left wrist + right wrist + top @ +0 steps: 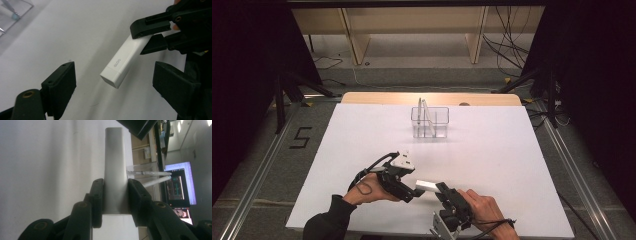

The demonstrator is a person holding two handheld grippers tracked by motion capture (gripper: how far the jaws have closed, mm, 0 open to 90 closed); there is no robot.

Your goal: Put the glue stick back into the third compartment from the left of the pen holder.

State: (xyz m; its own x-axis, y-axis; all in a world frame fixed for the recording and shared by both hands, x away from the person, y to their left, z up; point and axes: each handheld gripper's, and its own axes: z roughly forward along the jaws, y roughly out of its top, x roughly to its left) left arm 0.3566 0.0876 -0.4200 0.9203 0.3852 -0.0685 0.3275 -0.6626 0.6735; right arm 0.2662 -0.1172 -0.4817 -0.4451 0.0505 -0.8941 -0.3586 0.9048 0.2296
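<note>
While the right gripper (150, 40) clamps its two black jaws on one end of a white rectangular tube (124, 60), a flat-sided plastic stick with a small grey logo and a seam near its free end that may mark off a cap, the tube hangs above the white table (362, 150) near the front edge, its free end pointing into the gap of the left gripper (113, 82). That gripper's jaws stand wide apart on either side of the free end, touching nothing. The step in hand looks like a hand-over between the two tools, or a pull at the cap. The next move calls for the left jaws to come level with the free end, square to its flat faces, and close there before the right lets go; the smooth, glossy plastic could slip or twist if pinched on a corner. In the right gripper view the tube (113, 170) runs straight out between the matte pads (98, 195). Well apart, toward the far side of the table, stands a clear divided plastic holder (430, 122) with thin, pen-like sticks leaning in it.
</note>
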